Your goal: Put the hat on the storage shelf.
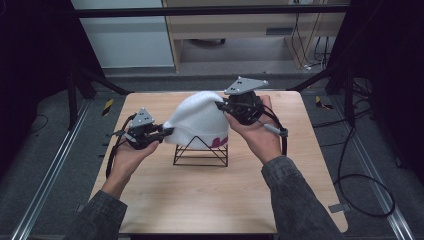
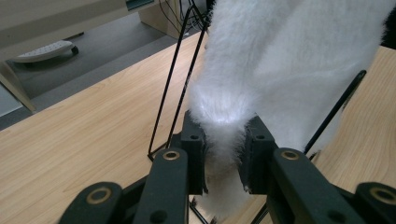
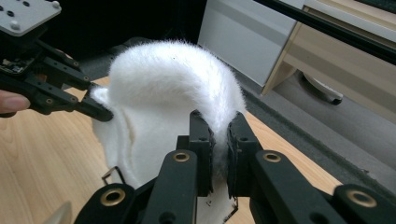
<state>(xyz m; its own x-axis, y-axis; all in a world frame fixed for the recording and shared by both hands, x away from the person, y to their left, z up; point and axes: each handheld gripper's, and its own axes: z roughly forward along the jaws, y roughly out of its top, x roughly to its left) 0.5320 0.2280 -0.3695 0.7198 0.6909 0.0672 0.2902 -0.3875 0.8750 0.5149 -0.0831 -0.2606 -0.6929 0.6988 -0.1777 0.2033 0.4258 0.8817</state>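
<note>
A fluffy white knit hat (image 1: 199,122) with pink lettering on its cuff hangs over a black wire stand (image 1: 200,154) in the middle of the wooden table. My left gripper (image 1: 167,131) is shut on the hat's left edge; its pads pinch white fabric (image 2: 224,144) in the left gripper view. My right gripper (image 1: 220,106) is shut on the hat's upper right edge, its pads squeezing a fold of the hat (image 3: 177,88) in the right gripper view. The left gripper (image 3: 100,112) also appears far off there, holding the other side.
The wooden table (image 1: 210,200) has bare surface in front of the stand and to both sides. Black frame struts (image 1: 95,80) stand at the back left and right. Cables (image 1: 360,190) lie on the floor to the right.
</note>
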